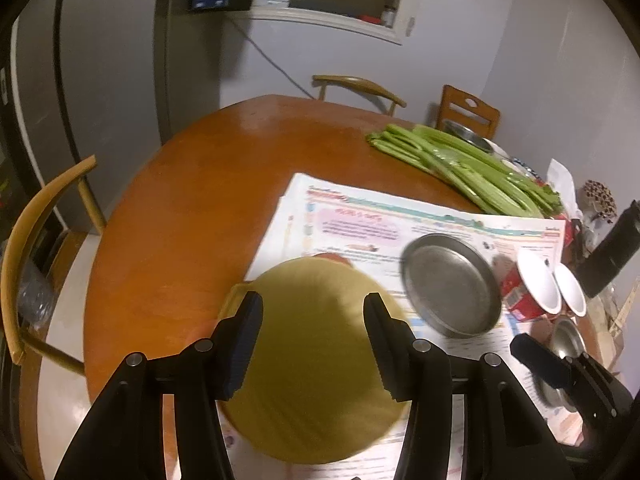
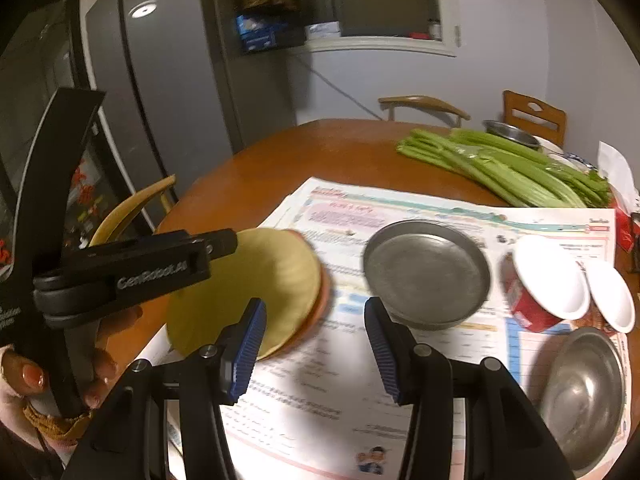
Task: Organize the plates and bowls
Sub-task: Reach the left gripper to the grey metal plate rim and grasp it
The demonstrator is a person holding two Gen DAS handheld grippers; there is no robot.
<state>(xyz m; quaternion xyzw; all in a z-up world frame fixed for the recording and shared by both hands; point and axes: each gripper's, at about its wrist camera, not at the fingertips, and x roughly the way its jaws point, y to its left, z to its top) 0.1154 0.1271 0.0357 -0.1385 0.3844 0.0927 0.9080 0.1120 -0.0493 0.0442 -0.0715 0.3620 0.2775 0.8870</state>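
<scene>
A yellow plate (image 1: 316,360) lies on an orange plate (image 2: 324,300) on the newspaper; it also shows in the right wrist view (image 2: 256,284). My left gripper (image 1: 312,348) is open, just above the yellow plate. A steel plate (image 1: 452,284) lies to its right, also in the right wrist view (image 2: 426,272). Two white bowls with red outsides (image 2: 552,280) lie tipped beside it. A steel bowl (image 2: 584,396) sits at the near right. My right gripper (image 2: 316,344) is open and empty over the newspaper, between the yellow plate and the steel plate.
Celery stalks (image 1: 460,164) lie at the back right of the round wooden table (image 1: 192,208). Another steel bowl (image 2: 510,132) sits behind them. Newspaper (image 2: 320,400) covers the near side. Wooden chairs (image 1: 40,240) stand around; a fridge (image 2: 160,92) stands at the left.
</scene>
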